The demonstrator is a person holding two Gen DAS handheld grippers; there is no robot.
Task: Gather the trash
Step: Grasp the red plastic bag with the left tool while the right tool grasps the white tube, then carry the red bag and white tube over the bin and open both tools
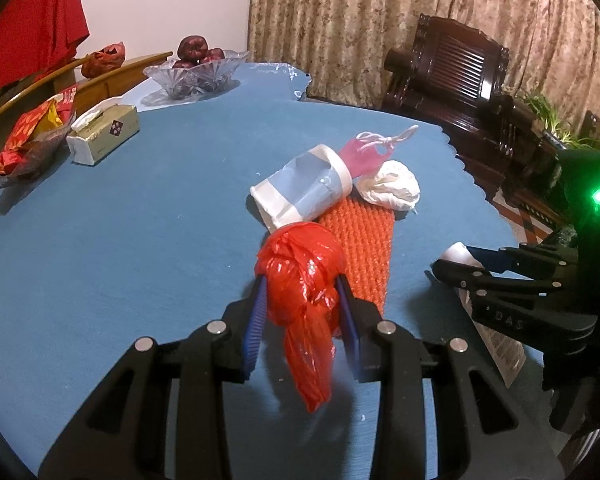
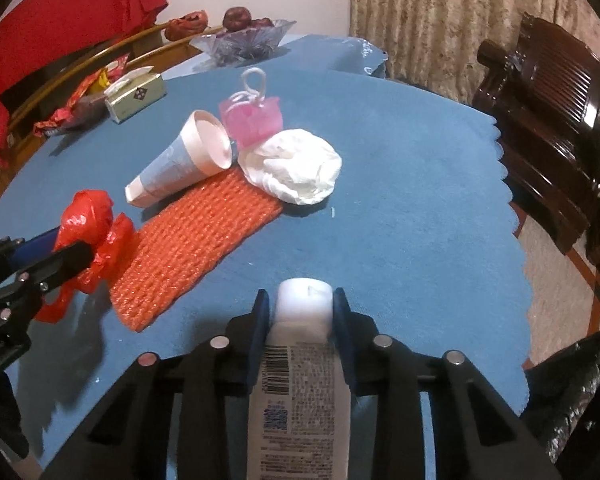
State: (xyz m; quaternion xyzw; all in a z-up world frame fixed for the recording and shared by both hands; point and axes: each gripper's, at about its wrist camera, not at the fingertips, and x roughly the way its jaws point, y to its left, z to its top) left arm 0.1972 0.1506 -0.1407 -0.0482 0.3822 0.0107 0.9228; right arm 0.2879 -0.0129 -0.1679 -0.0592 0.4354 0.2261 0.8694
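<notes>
— Trash was gripped where?
— Low centre: a red bag [image 1: 300, 276] was pinched by the left tongs [image 1: 302, 312]; a white tube [image 2: 300, 344] was clamped in the right tongs [image 2: 300, 312], above the desk [image 2: 400, 208].

Red knotted bag [image 1: 300, 268], orange woven net [image 1: 360, 248], blue tablecloth [image 1: 140, 220], perhaps floral beige curtain [image 1: 380, 20].

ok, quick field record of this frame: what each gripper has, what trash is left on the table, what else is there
left gripper: shut on red plastic bag
right gripper: shut on white tube, cap end forward
trash left: paper cup on its side, orange mesh, white wad, pink mask
mesh: flat, cup resting on its far end
not trash: tissue box, glass fruit bowl
surface: blue tablecloth
</notes>
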